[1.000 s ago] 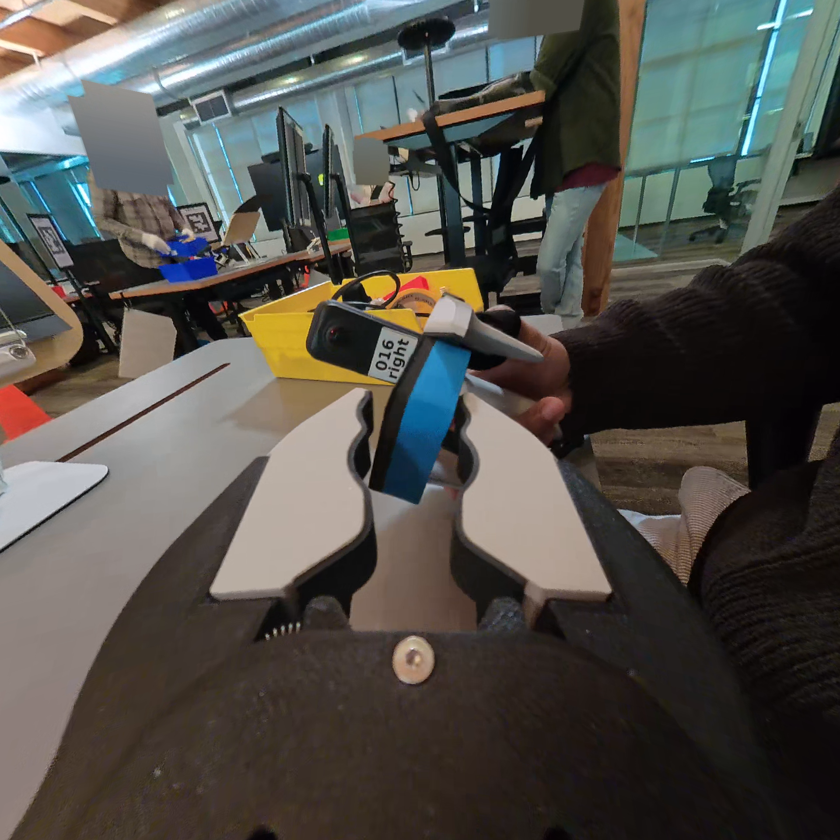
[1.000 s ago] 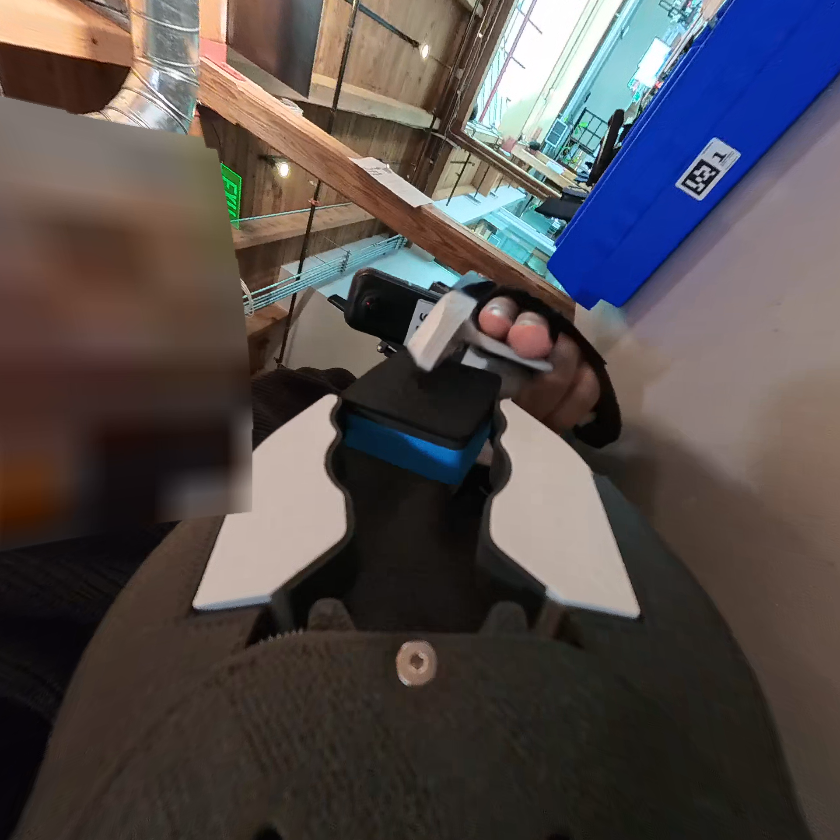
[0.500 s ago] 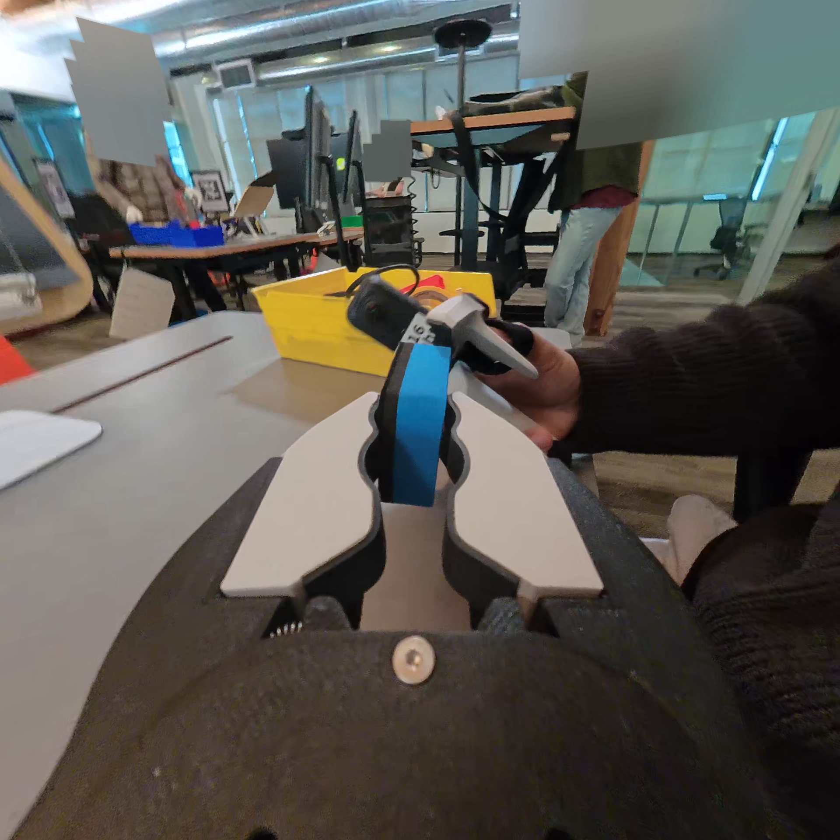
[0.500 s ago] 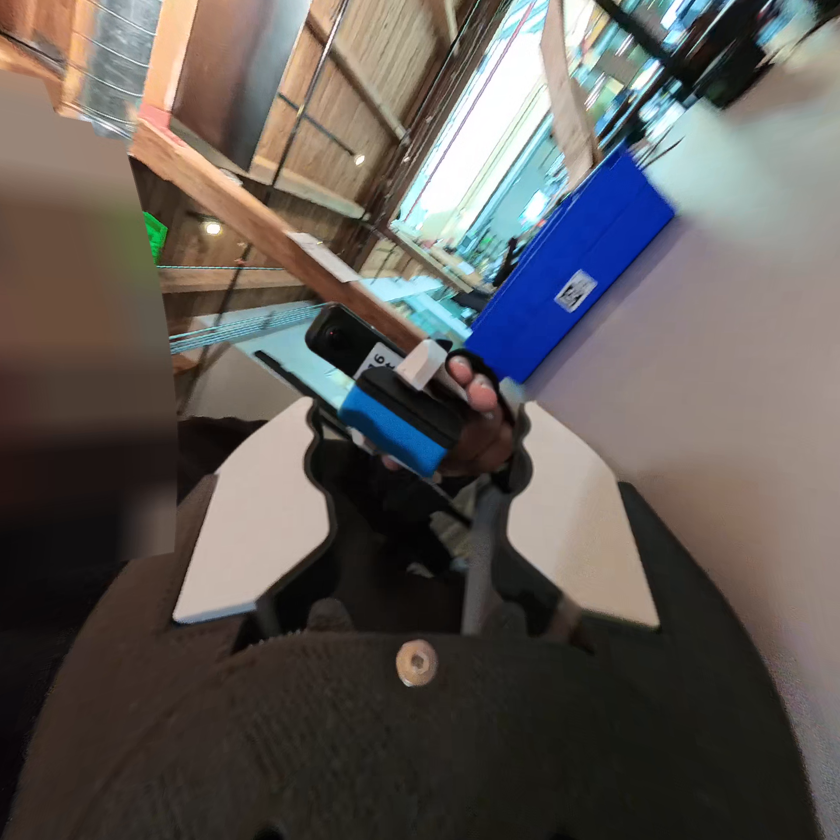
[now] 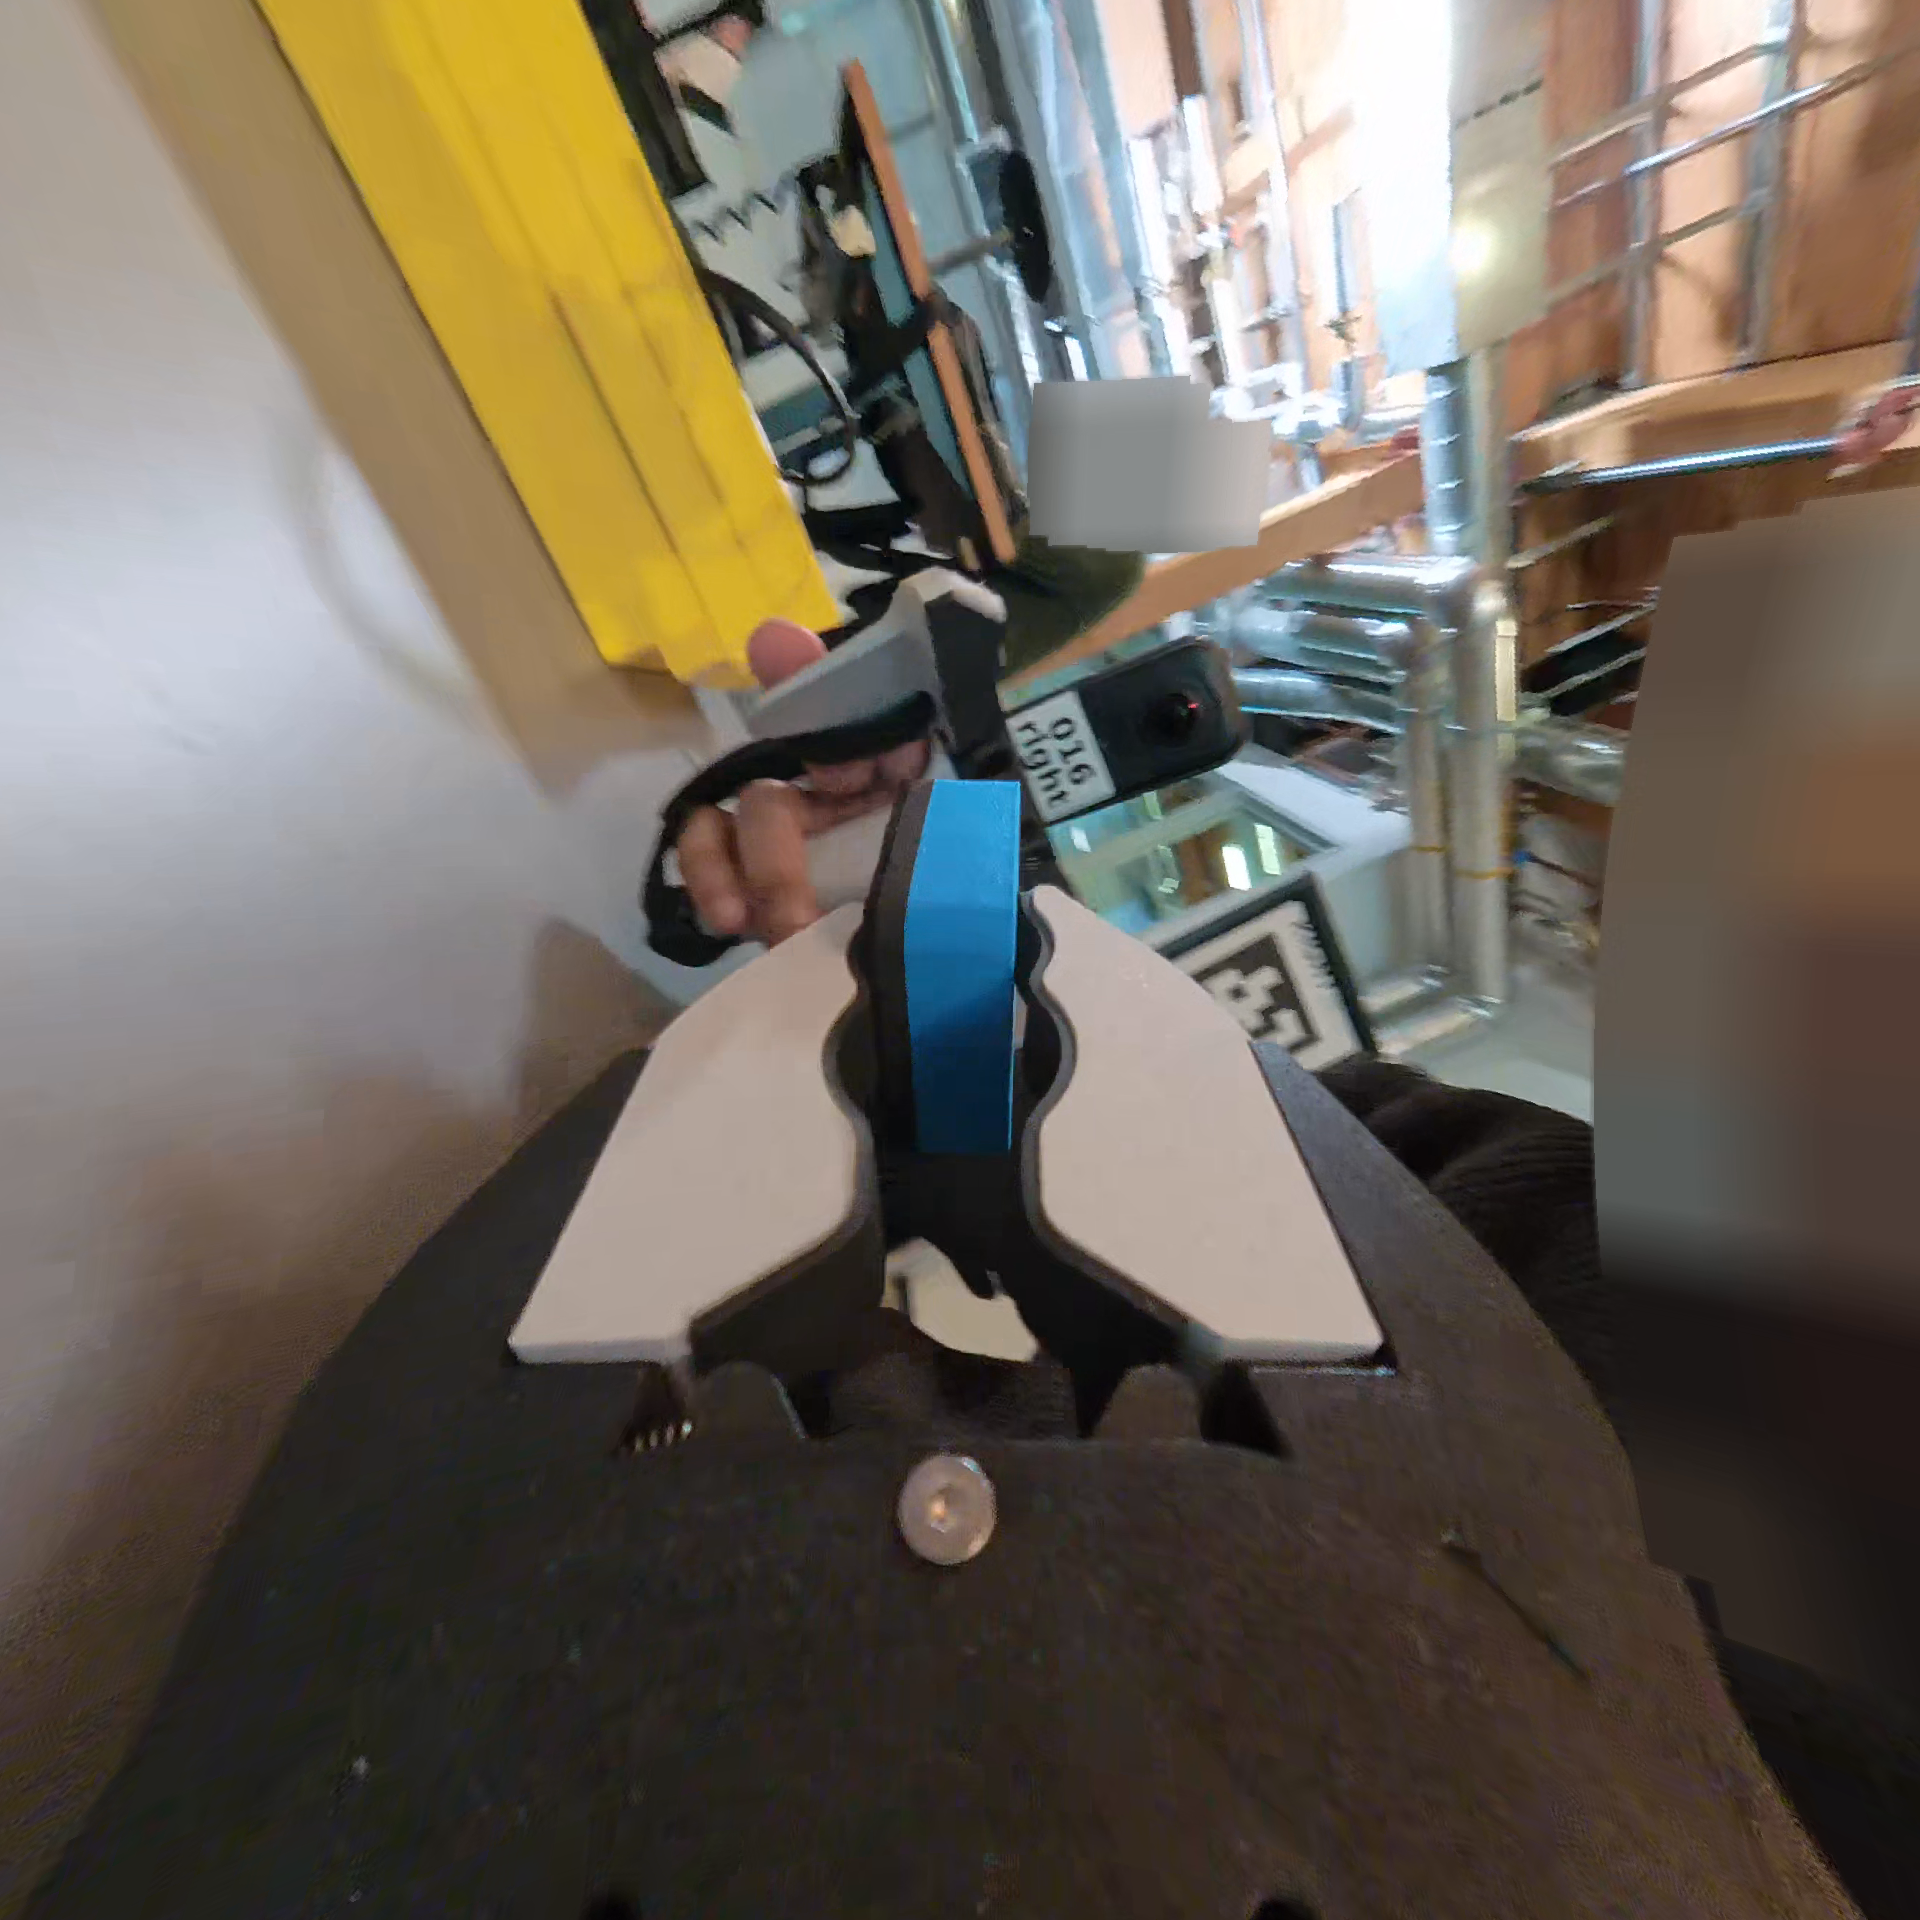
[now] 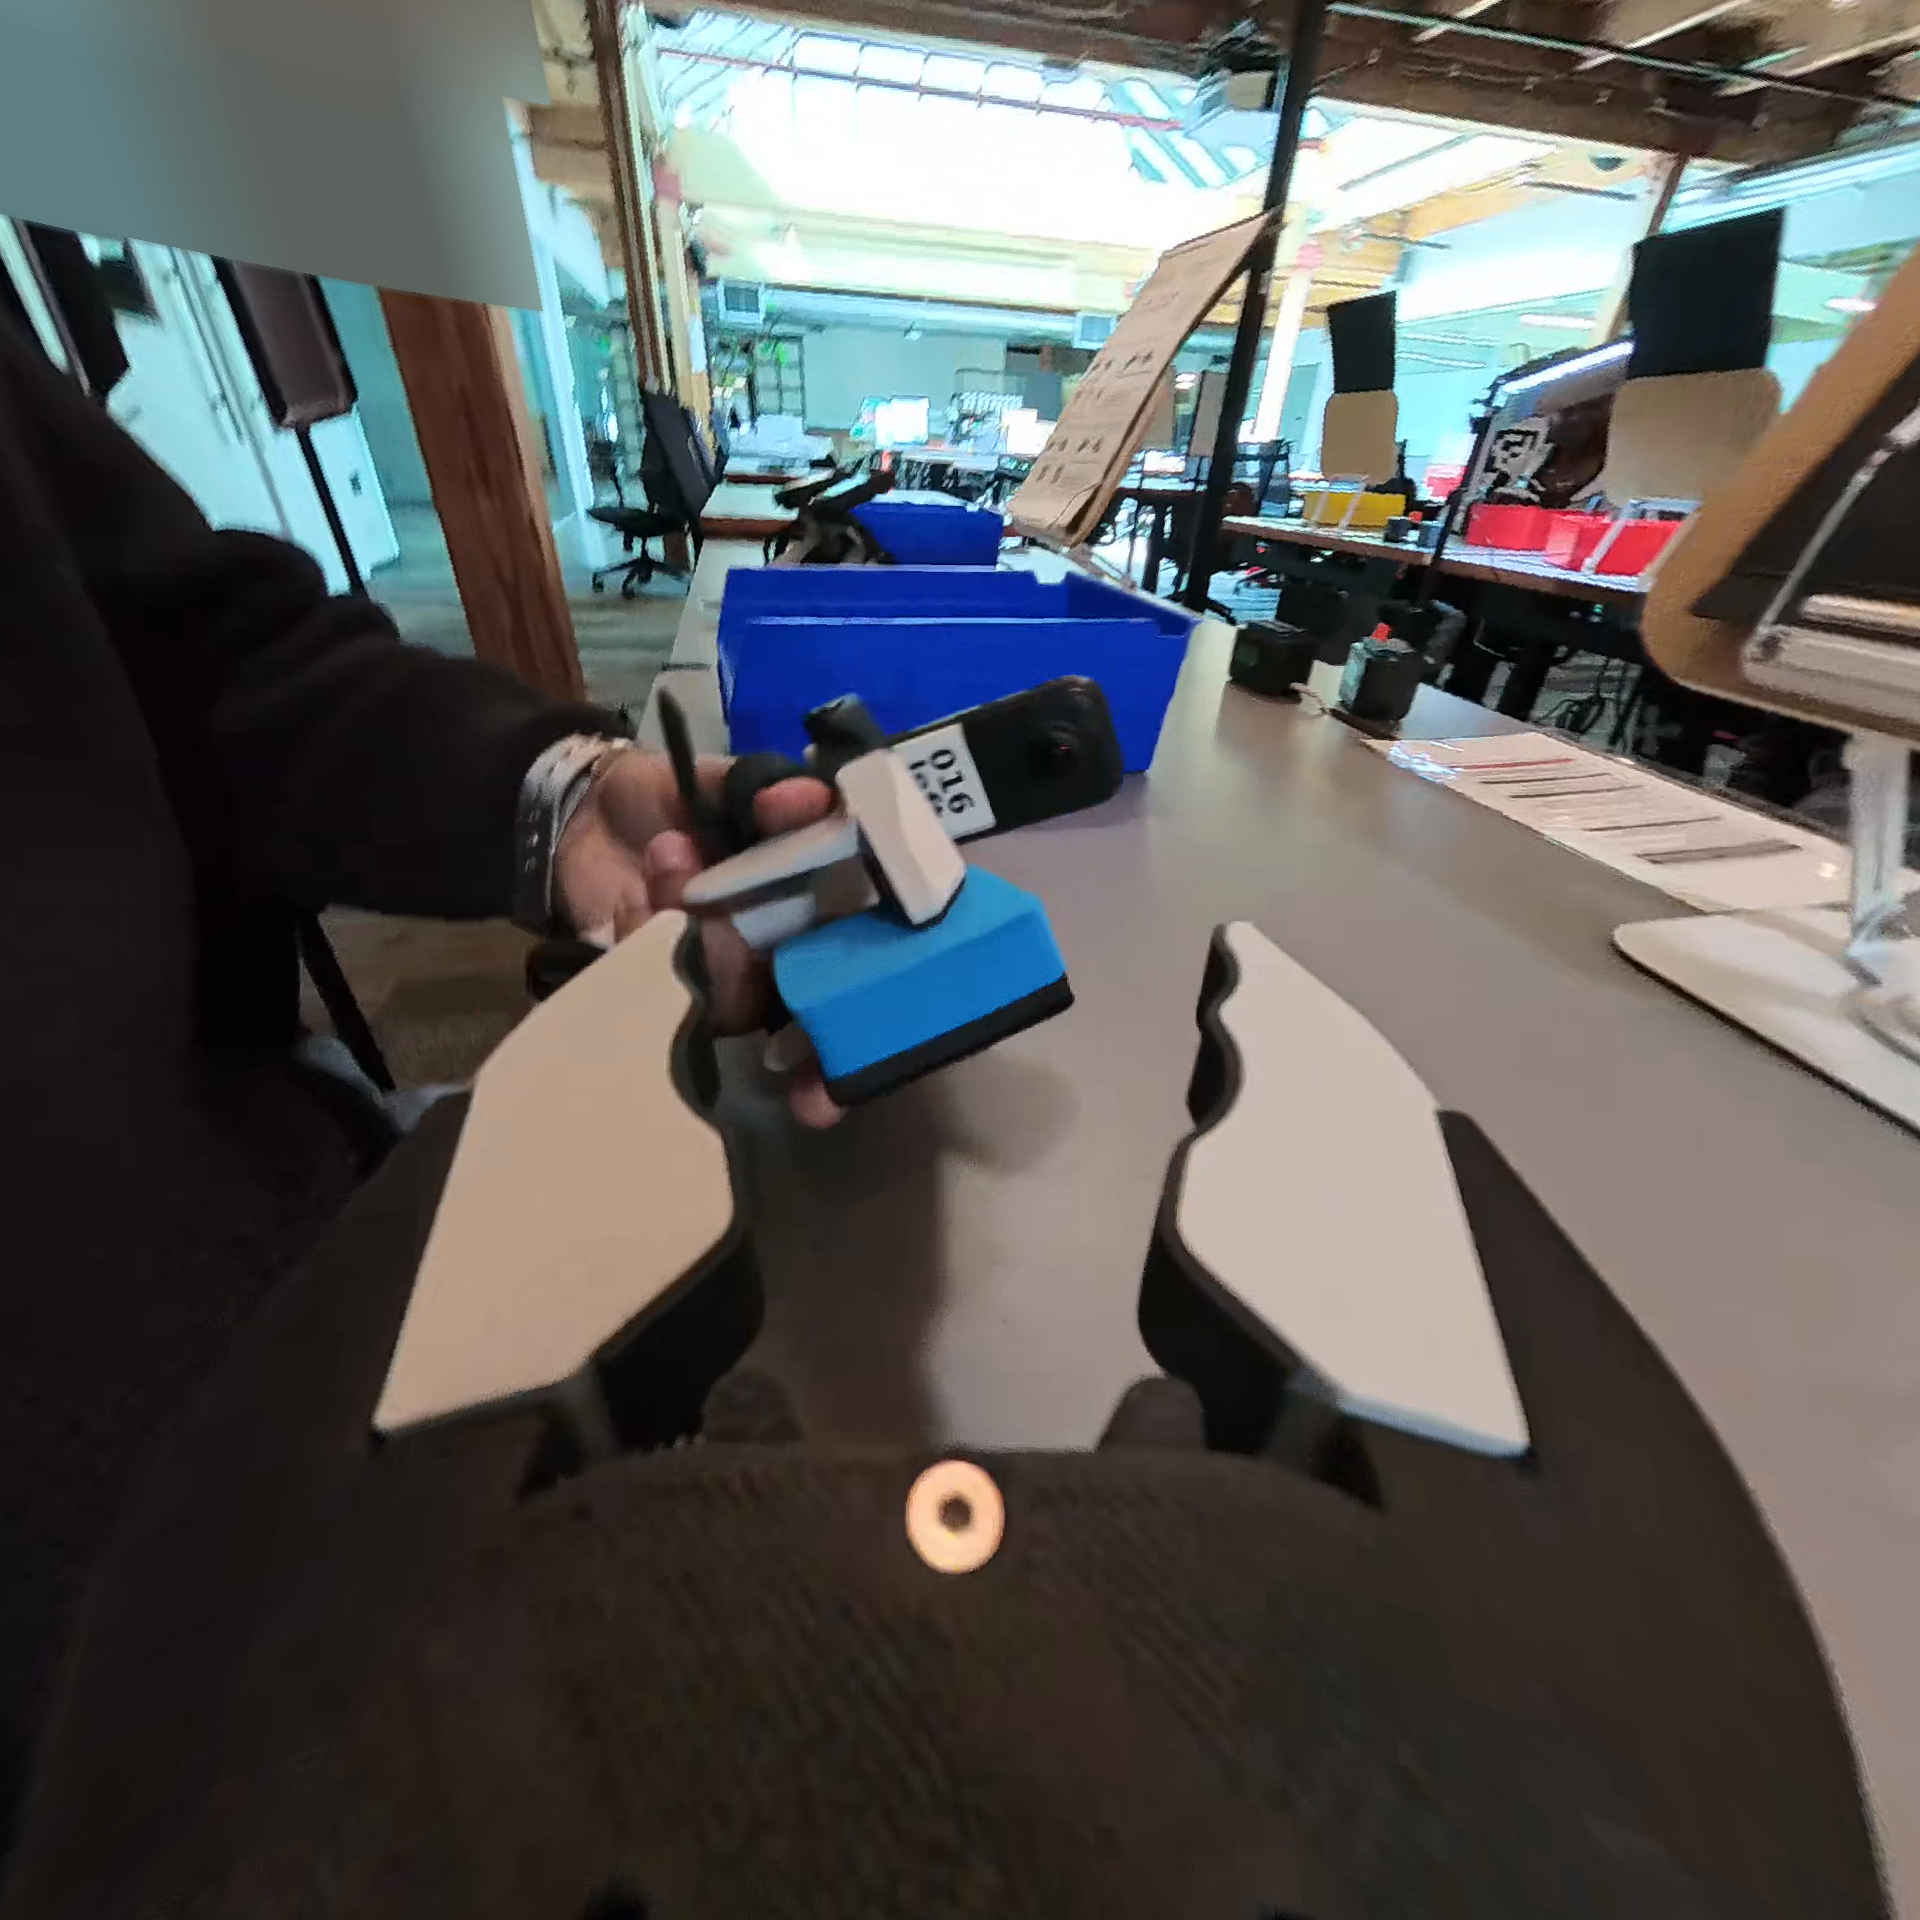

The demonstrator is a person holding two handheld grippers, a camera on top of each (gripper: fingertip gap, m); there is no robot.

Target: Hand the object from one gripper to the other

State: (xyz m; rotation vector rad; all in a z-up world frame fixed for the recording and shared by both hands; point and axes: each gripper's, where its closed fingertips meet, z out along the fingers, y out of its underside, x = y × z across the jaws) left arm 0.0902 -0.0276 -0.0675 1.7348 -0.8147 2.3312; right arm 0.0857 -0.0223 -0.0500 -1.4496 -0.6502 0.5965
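The object is a blue block with a black felt underside (image 5: 961,997). In the left wrist view my left gripper (image 5: 945,909) is shut on it, with the block standing on edge between the jaws. Beyond it, a hand (image 5: 743,862) holds my right gripper (image 5: 831,681). In the right wrist view my right gripper (image 6: 951,935) is open wide and empty. The block (image 6: 914,977) shows just ahead of its tips, touching neither finger. There the grey fingers (image 6: 904,847) of the left gripper clamp it above the grey table (image 6: 1351,883).
A blue bin (image 6: 935,655) stands on the table behind the block. A yellow bin (image 5: 582,343) shows in the left wrist view. A white stand base (image 6: 1766,966) and a paper sheet (image 6: 1590,810) lie at the right. Small black devices (image 6: 1273,655) sit farther back. The grippers are tip to tip, or close to it.
One second ago my right gripper held the block. My left gripper shut on it, and my right gripper let go, opened wide and drew back. Both views have swung round.
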